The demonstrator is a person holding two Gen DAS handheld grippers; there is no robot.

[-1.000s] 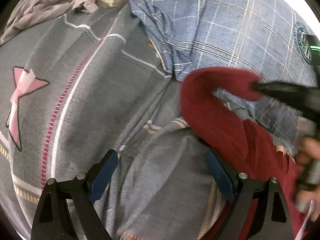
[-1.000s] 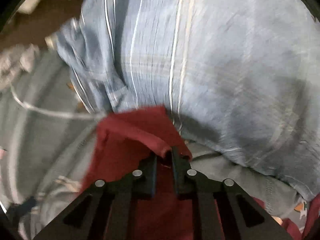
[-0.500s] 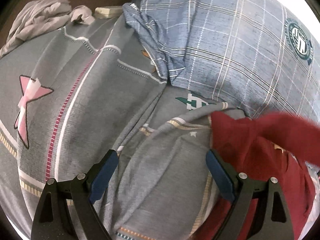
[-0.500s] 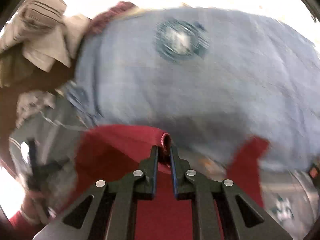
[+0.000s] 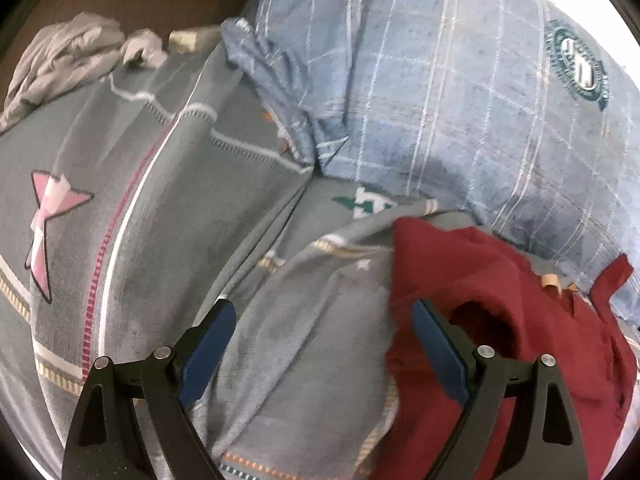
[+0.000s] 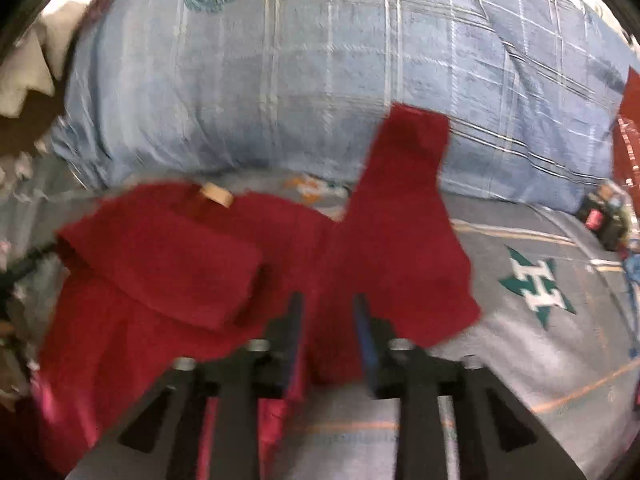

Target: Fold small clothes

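A dark red garment (image 6: 192, 264) lies on the grey patterned bedspread (image 6: 540, 344). Its left sleeve is folded over the body and its right sleeve (image 6: 408, 200) reaches up onto the blue plaid pillow (image 6: 320, 80). My right gripper (image 6: 328, 312) hovers over the garment's middle with its jaws partly apart and nothing between them. In the left wrist view the garment (image 5: 500, 320) lies at the lower right. My left gripper (image 5: 320, 332) is wide open over the grey bedspread (image 5: 160, 220), its right finger at the garment's edge.
The blue plaid pillow (image 5: 460, 80) with a round green badge fills the far side. A crumpled light grey cloth (image 5: 68, 64) lies at the far left by brown floor. A small dark object (image 6: 604, 216) sits on the bedspread at the right.
My right gripper carried the red sleeve to the right, let it go and opened; the sleeve now lies folded on the garment. My left gripper stayed open, shifting little.
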